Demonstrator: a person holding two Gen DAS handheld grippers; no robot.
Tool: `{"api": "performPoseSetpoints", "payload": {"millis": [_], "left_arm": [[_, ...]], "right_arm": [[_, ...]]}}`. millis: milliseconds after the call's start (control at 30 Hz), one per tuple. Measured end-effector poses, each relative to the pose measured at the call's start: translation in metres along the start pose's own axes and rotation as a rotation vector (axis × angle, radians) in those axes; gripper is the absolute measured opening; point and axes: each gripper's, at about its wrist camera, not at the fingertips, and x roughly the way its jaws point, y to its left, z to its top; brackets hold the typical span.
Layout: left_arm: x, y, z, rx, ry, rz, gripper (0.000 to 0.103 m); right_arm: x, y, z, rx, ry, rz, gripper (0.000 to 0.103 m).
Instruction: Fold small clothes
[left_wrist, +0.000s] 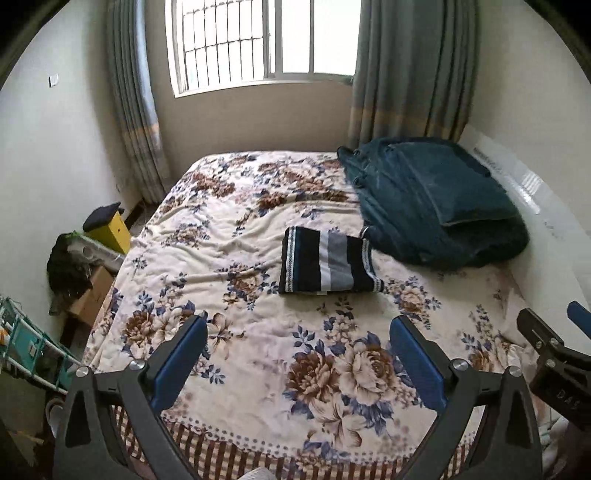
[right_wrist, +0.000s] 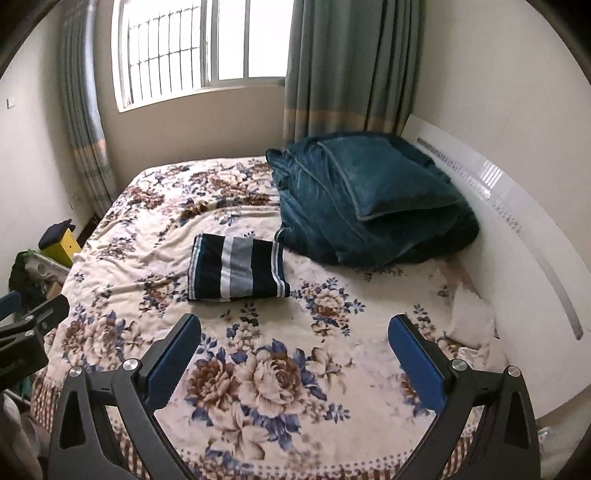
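At the far left of the room, beside the bed, a yellow box (left_wrist: 110, 232) with a dark cap on it stands behind a cardboard box (left_wrist: 90, 295) heaped with dark clutter, and a teal rack (left_wrist: 27, 341) leans in the lower corner of the left wrist view. The left tool (left_wrist: 297, 363) hangs above the near end of the bed, its two blue-padded fingers (left_wrist: 181, 363) spread wide apart and holding nothing, with only the floral bedspread (left_wrist: 221, 236) showing between them. Further in, about mid-bed, lies the striped garment (left_wrist: 327, 260), already folded into a flat rectangle with bands of black, white, grey and teal; it rests on the bedspread, apart from both tools and just beside the dark teal blanket (left_wrist: 436, 199), whose near edge is close to the garment's far right corner. The blanket is bundled in a heap against the white headboard (right_wrist: 517, 229) on the right. Behind the bed a barred window (left_wrist: 258, 40) sits between grey-green curtains (left_wrist: 410, 66). The right tool (right_wrist: 295, 360) likewise hovers over the near part of the bed with its fingers (right_wrist: 415, 360) released wide and empty, and a white cloth (right_wrist: 471, 319) lies crumpled near the headboard, to its right.
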Motion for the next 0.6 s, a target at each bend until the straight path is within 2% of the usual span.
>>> {"api": "performPoseSetpoints", "payload": {"millis": [167, 300, 600], "left_arm": [[-0.038, 0.005, -0.012, 0.029, -0.023, -0.016, 0.101], [-0.058, 0.01, -0.02, 0.036, -0.039, -0.013, 0.101], [-0.075, 0.007, -0.025, 0.017, -0.058, 0.008, 0.103]], "right_arm": [[-0.064, 0.002, -0.01, 0.021, -0.041, -0.032, 0.103], [-0.1, 0.003, -0.014, 0.028, -0.069, -0.043, 0.103], [-0.129, 0.005, -0.01, -0.017, -0.095, 0.012, 0.103]]}}
